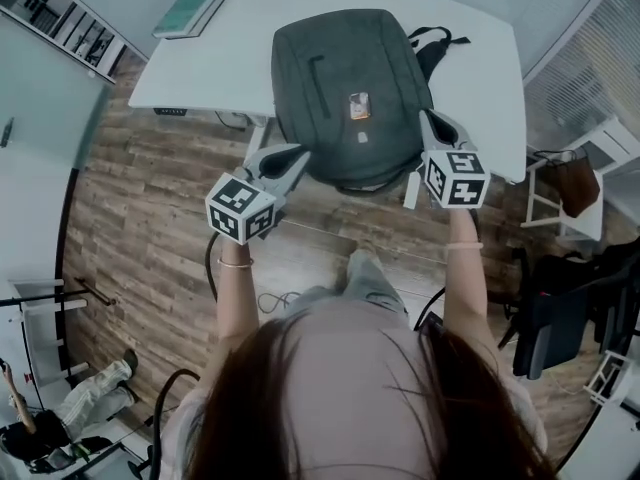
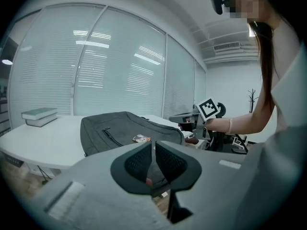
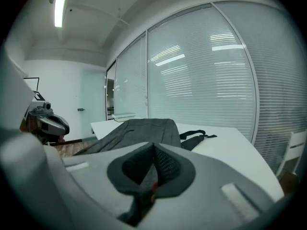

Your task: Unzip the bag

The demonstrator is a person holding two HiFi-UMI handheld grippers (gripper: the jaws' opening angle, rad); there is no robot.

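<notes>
A dark grey backpack lies flat on the white table, with a small orange label on its front and a short pocket zip. Its near end hangs over the table's front edge. My left gripper hovers just off the bag's near left corner. Its jaws are almost together with only a thin slit and nothing between them. My right gripper is beside the bag's near right edge, jaws shut and empty. Neither gripper touches the backpack.
A greenish book lies at the table's far left corner. The bag's black straps trail over the table at the far right. A white stool and a dark chair stand on the wood floor to the right.
</notes>
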